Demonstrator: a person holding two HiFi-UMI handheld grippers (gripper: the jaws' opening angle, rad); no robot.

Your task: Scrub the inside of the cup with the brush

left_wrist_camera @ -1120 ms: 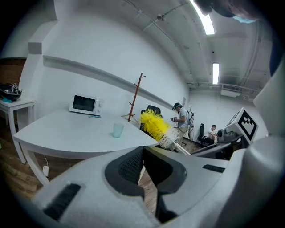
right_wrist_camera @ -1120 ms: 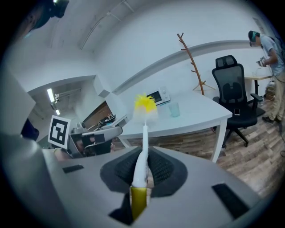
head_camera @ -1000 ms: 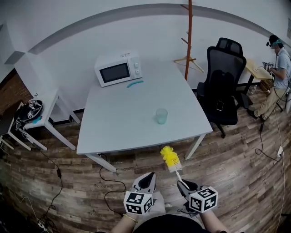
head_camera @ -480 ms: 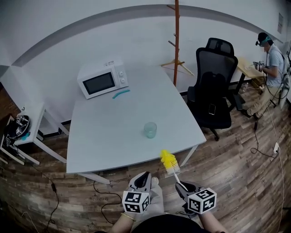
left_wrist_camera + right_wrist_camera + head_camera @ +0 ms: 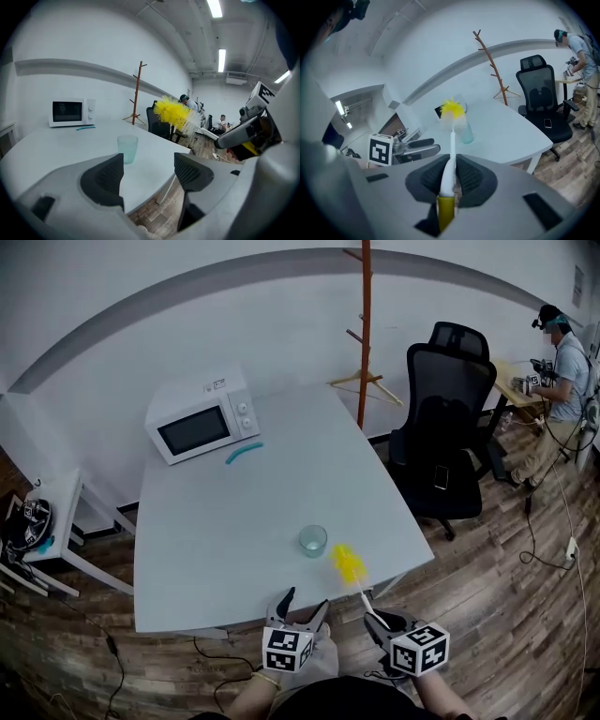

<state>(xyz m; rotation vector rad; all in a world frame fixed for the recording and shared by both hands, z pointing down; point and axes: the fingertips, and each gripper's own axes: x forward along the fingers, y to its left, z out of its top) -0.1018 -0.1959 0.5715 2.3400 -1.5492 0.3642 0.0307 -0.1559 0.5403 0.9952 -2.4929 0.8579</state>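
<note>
**Approach to the table, head view and both gripper views.** The left gripper [image 5: 304, 607] is opening. Its two dark ribbed fingers [image 5: 103, 178], shut together a second ago, now stand well apart with nothing between them. The right gripper [image 5: 451, 171] is clenched on the white stem of the bottle brush [image 5: 348, 563]. The stem runs straight out from between its fingers, and the fluffy yellow bristle head sits well ahead of the fingertips. The small, translucent pale-green plastic cup [image 5: 313, 540] stands upright near the front edge of the pale grey rectangular table [image 5: 216, 521]. It lies ahead of the left fingers, roughly in line with the left-hand one. From the right fingers it lies just beyond the bristles (the two overlap in the right gripper view, but the head view shows the bristles beside the cup, not in it). Over the last second the cup has also come much nearer to both grippers, as the person closed in on the table. As a judgement, the freshly parted left fingers are being readied to take and steady the cup. Scrubbing has not begun.
</note>
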